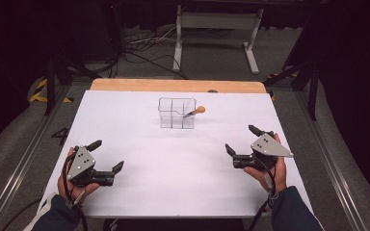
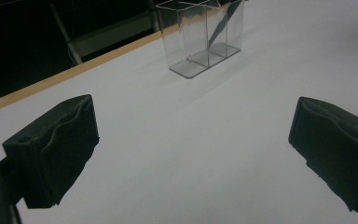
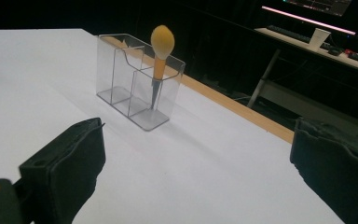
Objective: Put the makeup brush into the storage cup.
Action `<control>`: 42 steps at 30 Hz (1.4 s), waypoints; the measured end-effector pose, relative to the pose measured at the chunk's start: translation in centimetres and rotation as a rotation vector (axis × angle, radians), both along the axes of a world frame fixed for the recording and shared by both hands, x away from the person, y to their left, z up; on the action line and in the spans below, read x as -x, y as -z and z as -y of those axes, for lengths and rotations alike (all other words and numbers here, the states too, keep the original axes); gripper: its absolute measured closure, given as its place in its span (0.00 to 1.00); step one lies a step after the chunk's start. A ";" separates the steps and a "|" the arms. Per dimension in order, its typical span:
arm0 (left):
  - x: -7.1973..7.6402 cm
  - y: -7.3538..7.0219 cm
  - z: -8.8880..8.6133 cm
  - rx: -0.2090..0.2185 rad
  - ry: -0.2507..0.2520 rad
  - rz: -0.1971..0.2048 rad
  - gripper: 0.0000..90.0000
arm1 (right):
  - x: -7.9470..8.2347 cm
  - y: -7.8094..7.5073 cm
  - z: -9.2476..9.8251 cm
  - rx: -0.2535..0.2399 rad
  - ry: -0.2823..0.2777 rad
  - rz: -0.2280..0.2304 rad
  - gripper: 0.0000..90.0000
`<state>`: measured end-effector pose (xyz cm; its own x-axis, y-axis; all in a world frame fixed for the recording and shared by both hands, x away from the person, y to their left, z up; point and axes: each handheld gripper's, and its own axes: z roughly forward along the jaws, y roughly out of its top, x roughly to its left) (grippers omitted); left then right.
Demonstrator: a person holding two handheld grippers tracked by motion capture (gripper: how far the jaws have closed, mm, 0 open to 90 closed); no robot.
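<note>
A clear plastic organizer (image 1: 176, 113) with several compartments stands on the white table (image 1: 173, 163), toward the back middle. A tool with a yellow wooden bulb handle (image 1: 198, 110) leans in its right end compartment, blade down. The right gripper view shows the organizer (image 3: 137, 91) and the handle (image 3: 162, 42) sticking up above its rim. My left gripper (image 1: 107, 156) rests open at the front left, nothing between its jaws. My right gripper (image 1: 241, 138) rests open at the front right, also holding nothing. The left gripper view shows the organizer (image 2: 200, 37) far ahead.
A wooden strip (image 1: 173, 85) runs along the table's far edge. Beyond it stand a white desk frame (image 1: 217, 29), cables on the floor and dark stands. A cup (image 3: 318, 38) and keyboards sit on a far desk in the right gripper view.
</note>
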<state>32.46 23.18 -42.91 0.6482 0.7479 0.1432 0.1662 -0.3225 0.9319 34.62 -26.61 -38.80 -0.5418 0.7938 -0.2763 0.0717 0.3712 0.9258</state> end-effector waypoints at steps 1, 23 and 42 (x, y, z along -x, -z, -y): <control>0.0 0.0 0.0 0.001 0.000 0.000 0.02 | 0.1 0.1 0.0 0.000 -0.005 0.000 0.04; 0.1 -0.1 0.3 -0.006 0.002 0.007 0.02 | 2.0 3.4 2.2 0.036 0.032 -0.040 0.03; -0.1 -0.2 0.9 -0.022 0.034 0.021 0.02 | 3.2 3.6 3.1 0.014 0.058 -0.033 0.03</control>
